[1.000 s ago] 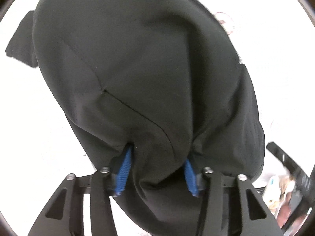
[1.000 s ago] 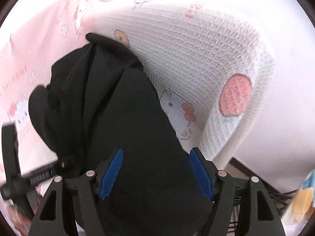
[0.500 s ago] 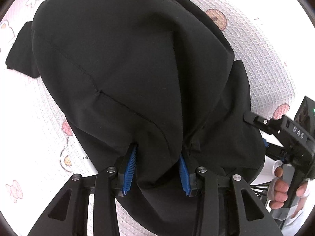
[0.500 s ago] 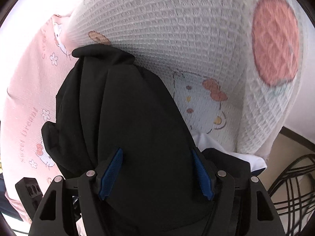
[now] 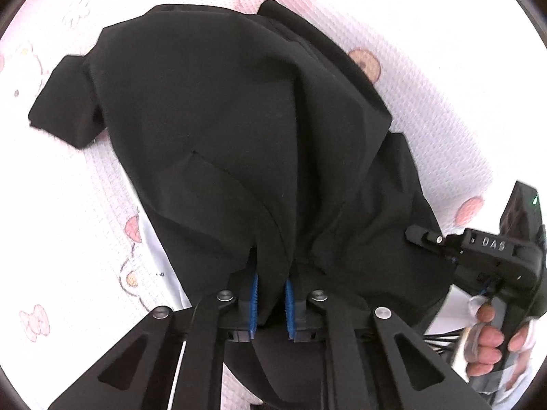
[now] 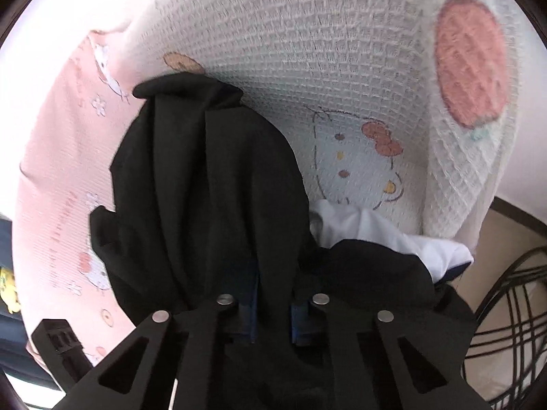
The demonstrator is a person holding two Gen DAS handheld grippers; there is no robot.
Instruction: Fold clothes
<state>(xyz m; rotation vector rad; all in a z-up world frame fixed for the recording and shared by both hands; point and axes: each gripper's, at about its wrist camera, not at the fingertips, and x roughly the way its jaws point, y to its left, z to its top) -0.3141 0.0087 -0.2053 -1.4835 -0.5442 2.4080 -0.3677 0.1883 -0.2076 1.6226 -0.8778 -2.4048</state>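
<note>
I am holding a black garment [image 5: 239,130] in both tools at once, and most of it is draping over the pink-and-white cartoon-print blanket [image 5: 427,109] below. My left gripper [image 5: 271,294] is clamped tight on a narrow pleat of the cloth, its blue pads [image 5: 253,294] pressing in from either side. My right gripper [image 6: 273,311] is closing, with a ridge of the same fabric running between its fingers; from the left wrist view I am seeing that tool off to the side with a hand [image 5: 492,341] around its grip. The cloth is looking light, limp and a little slick, so I am judging it will sag and slide if pinched in the middle. Better holds would be seams, the hem or a shoulder corner. Some white cloth [image 6: 383,232] is lying beside it, close enough to get dragged along.
</note>
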